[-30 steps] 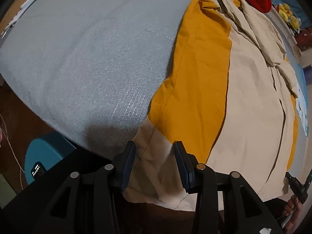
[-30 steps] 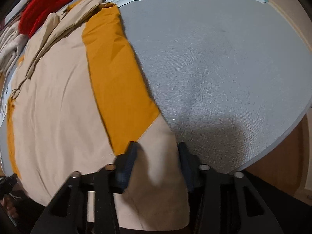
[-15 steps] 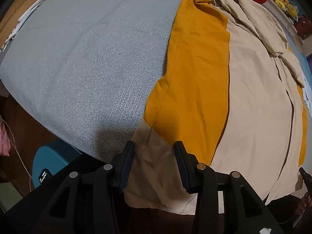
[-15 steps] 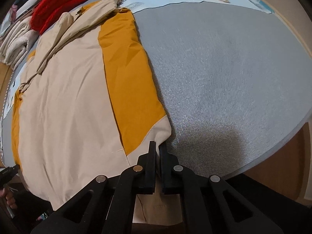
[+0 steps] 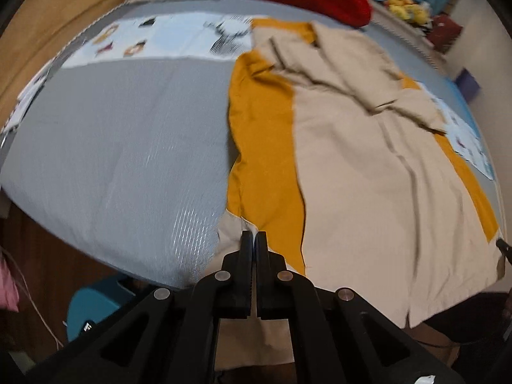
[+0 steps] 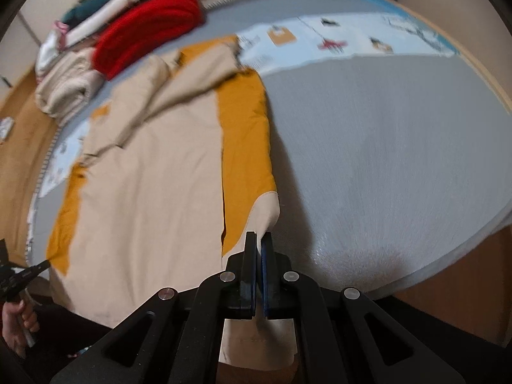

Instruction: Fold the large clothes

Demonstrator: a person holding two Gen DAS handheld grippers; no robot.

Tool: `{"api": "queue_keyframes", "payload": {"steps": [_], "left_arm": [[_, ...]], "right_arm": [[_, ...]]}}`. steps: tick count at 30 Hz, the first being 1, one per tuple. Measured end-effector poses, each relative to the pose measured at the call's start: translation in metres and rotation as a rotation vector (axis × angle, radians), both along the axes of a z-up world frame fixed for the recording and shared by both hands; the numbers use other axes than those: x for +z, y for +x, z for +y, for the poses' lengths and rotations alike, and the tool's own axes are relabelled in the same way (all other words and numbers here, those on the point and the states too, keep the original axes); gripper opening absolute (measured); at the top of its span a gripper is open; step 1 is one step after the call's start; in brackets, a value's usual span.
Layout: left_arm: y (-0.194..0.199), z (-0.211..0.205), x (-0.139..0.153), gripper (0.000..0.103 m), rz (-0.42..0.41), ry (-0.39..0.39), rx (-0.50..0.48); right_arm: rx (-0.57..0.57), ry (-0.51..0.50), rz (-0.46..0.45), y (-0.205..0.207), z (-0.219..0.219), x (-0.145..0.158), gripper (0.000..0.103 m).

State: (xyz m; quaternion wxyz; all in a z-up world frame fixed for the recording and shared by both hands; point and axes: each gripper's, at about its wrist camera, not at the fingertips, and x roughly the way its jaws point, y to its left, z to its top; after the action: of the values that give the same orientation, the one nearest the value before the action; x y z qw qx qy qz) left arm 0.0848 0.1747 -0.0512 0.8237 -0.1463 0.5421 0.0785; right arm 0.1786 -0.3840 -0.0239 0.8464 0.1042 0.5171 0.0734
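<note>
The grey bed (image 5: 121, 147) carried the beige-and-mustard garment (image 5: 361, 172), lying flat from twelve to six o'clock. Left gripper (image 5: 253, 240) had jaws clamped on its near hem corner; right gripper (image 6: 259, 240) pinched the opposite corner.

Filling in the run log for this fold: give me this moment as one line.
phase: hem grasped | left gripper: shut on garment near-left corner | right gripper: shut on near-right corner | garment: spread on gray bed | fold: not begun
</note>
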Motion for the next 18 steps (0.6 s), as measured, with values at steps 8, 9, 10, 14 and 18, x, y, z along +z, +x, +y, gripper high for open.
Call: {"api": "queue_keyframes", "payload": {"steps": [8,9,10,14,18], "left_arm": [[-0.018,0.012,0.052,0.000,-0.064,-0.089,-0.084],[-0.022,0.013,0.059,0.000,-0.069,-0.105,-0.099],[-0.026,0.013,0.066,0.000,-0.072,-0.122,-0.118],[-0.052,0.011,0.091,0.000,-0.086,-0.173,-0.196],[-0.076,0.008,0.107,0.000,-0.100,-0.194,-0.239]], "right_arm": [[0.041,0.096,-0.069,-0.031,-0.005,0.064,0.002],[0.045,0.106,-0.076,-0.039,-0.008,0.072,0.002],[0.046,0.117,-0.081,-0.048,-0.012,0.081,0.002],[0.035,0.147,-0.116,-0.091,-0.032,0.111,0.002],[-0.005,0.165,-0.149,-0.139,-0.057,0.135,0.002]]}}
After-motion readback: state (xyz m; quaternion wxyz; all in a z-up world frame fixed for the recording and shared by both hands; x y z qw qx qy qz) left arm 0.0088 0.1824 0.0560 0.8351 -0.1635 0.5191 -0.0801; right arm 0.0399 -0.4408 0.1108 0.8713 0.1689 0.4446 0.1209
